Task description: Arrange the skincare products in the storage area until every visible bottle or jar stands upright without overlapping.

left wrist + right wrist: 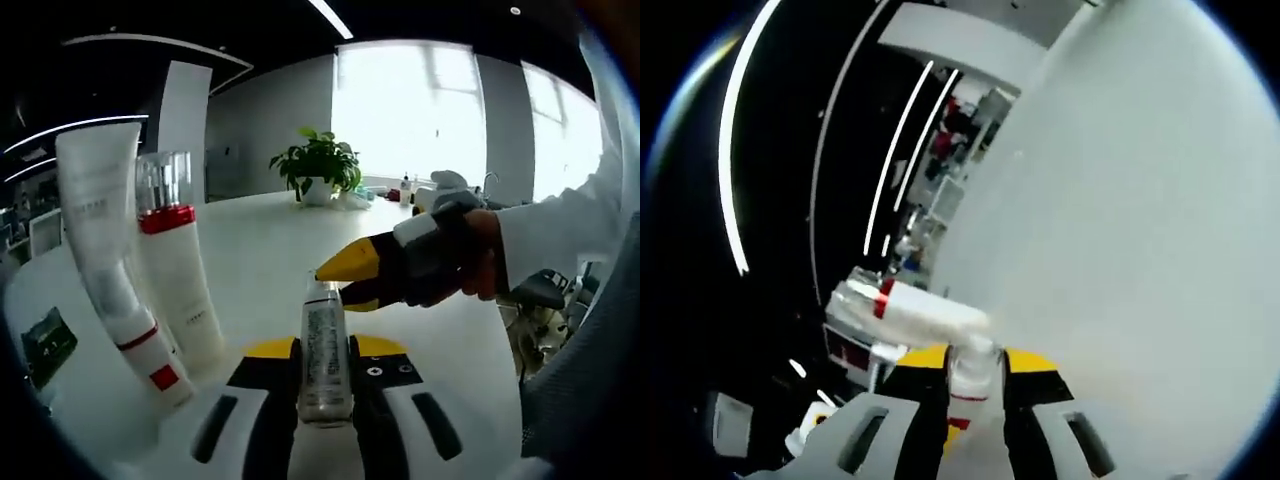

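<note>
In the left gripper view, a small silver-grey tube is seen at lower centre, pinched upright between the jaws of the left gripper. At the left of the frame a tall white tube with red bands near its cap is stood cap-down, tilted towards the white bottle just beside it, which carries a clear cap and a red collar. Both are set on the white bench. At centre right the right gripper is held by a hand in a white sleeve, its yellow-tipped jaws closed around the top of the small tube. A potted plant is seen at upper centre, at the far edge of the bench.

In the right gripper view, the bench is rolled steeply across the right of the frame. The small tube's pale cap end is gripped between the jaws of the right gripper at lower centre. Just above it, the white bottle with its red collar is seen lying across the frame.
</note>
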Demonstrator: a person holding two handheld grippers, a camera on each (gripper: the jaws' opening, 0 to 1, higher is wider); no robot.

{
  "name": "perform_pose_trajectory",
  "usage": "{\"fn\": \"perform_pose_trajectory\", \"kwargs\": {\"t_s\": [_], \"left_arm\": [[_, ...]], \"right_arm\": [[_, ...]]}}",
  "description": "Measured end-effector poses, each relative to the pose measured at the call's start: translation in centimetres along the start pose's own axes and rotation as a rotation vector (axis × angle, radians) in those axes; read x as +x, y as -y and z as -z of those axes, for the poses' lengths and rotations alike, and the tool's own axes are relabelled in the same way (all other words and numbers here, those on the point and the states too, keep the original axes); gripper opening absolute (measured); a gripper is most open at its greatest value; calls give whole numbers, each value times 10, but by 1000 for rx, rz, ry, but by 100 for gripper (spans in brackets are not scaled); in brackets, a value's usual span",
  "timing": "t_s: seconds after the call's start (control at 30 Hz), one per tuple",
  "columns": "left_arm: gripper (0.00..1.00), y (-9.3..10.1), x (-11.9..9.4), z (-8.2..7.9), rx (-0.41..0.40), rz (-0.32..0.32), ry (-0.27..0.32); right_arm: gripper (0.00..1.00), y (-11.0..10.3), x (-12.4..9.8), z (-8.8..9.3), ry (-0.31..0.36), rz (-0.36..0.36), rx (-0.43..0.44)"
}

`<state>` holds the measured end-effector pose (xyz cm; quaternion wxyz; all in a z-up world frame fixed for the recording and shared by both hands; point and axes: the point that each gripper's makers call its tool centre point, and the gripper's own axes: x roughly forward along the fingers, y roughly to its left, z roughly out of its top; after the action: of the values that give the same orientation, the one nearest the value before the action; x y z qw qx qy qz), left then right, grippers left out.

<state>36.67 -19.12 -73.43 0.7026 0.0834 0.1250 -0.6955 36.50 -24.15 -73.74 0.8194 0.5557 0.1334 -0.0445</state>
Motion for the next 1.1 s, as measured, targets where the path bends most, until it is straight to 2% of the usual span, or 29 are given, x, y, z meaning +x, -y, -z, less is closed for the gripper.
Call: {"fn": "perform_pose_trajectory", "kwargs": {"t_s": [0.07,0.13,0.17,0.23,0.3,0.33,0.37,0.4,0.6,0.7,0.83,0.9,1.0,1.1], "left_arm": [[18,-1,0,0,3,-2,-1],[18,-2,0,1,-2,-4,-5],[18,-3,0,3,-11,-3,-12],[18,-3,0,3,-2,-7,-14],[18,-5,0,7,5,-18,-31],[18,-6,1,7,24,-21,-34],[18,-5,0,7,23,-21,-33],[18,-6,0,4,20,-22,-24],[18,-13,-1,0,30,-43,-17],[18,-15,-2,-1,43,-59,-17],[18,-19,-3,2,50,-70,-32],[18,-22,-4,6,52,-88,-50],[18,-31,-7,19,31,-139,-100],[18,-35,-9,30,-6,-166,-141]], "right_arm": [[13,-5,0,0,7,-4,-15],[12,-10,1,-2,29,2,-67],[12,-11,1,-3,35,16,-123],[11,-16,2,-4,48,24,-174],[10,-28,3,-5,70,12,-260],[10,-31,3,-5,74,32,-351],[10,-32,2,-3,65,56,-395],[10,-41,3,-5,95,38,-424],[10,-53,6,-2,108,65,-600],[10,-61,8,1,124,77,-725],[10,-68,14,4,125,91,-826],[10,-70,16,7,125,92,-845],[11,-71,18,10,137,94,-862],[11,-74,20,11,149,100,-918]]}}
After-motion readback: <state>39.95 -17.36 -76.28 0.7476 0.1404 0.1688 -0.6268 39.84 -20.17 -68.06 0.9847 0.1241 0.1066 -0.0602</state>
